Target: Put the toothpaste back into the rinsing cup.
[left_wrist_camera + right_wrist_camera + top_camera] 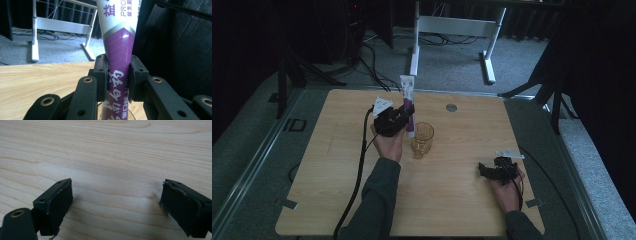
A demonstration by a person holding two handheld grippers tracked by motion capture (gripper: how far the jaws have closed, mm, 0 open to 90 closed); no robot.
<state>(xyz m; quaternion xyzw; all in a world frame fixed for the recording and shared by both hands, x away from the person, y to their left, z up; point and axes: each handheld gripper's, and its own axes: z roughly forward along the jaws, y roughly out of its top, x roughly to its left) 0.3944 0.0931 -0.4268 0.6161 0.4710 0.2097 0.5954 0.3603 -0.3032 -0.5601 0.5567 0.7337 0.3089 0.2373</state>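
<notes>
Toothpaste tube (407,102), white at the crimped end and purple lower down, plastic, printed with Chinese characters: held upright above the middle of the pale wooden table (337,165), flat end up. Its lower end hangs just beside and above the rim of a clear amber glass mug (422,138); from the high view I cannot tell whether tube and mug touch.

Left gripper (398,118): black two-jaw tool, grey three-cornered plate on top, cable trailing back along the sleeve. Jaws clamped tight on the purple part of the tube. Left gripper view confirms it: both pads (104,75) press the tube (119,57) from either side, tube standing straight between them, white end running out of the top of the frame. Mug rim faintly visible below the jaws in that view.

Right gripper (497,171): resting low near the right front corner of the table, well apart from tube and mug. Right gripper view shows its two black jaws spread wide, bare wood grain (107,157) between them, nothing in the grip.

Amber mug stands upright on the table, just right of the left hand (388,144).

Beyond the far table edge: grey carpet, white desk legs (452,30), loose cables.
</notes>
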